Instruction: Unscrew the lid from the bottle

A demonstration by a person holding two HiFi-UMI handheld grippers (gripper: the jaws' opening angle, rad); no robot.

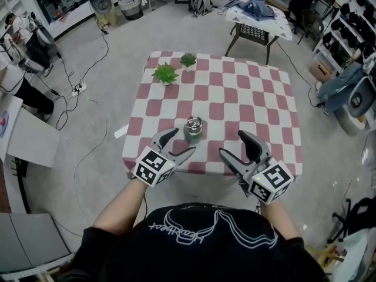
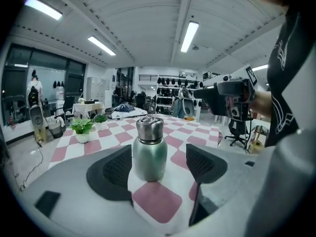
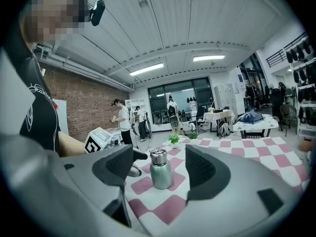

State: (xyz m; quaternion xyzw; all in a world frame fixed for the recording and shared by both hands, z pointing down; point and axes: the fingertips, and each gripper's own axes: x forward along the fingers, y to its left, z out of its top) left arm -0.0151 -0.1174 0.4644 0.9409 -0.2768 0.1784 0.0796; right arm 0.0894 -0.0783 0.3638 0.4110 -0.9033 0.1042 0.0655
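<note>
Nearest you, the left tongs (image 1: 180, 143) and the right tongs (image 1: 232, 144) hung low over the front edge of the worktop (image 1: 258, 98). Both were released, the jaws spread wide with nothing pressed between the pads. You had them angled inward toward each other, and I judge that was to frame the bottle from two sides: one pair to steady the body, the other to take the lid.

Just past the tips, the bottle (image 1: 193, 133) stood upright near the front of the worktop, between the two pairs. It lined up with each gap, closer to the left tongs, and neither pair gripped it. Its silver lid (image 1: 193, 122) sat screwed on, so the unscrewing had not begun.

The worktop wore a pink-and-white checked cloth (image 1: 235, 75) that lay flat and draped over the edges, a level footing for the bottle. At its far side stood two small potted plants (image 1: 165, 73), well apart from the bottle and out of your way.

Beyond lay a grey floor with trailing cables (image 1: 76, 90). A second table (image 1: 257, 17) piled with clothes stood farther off, with racks along the right wall and people at the left edge of the room.
</note>
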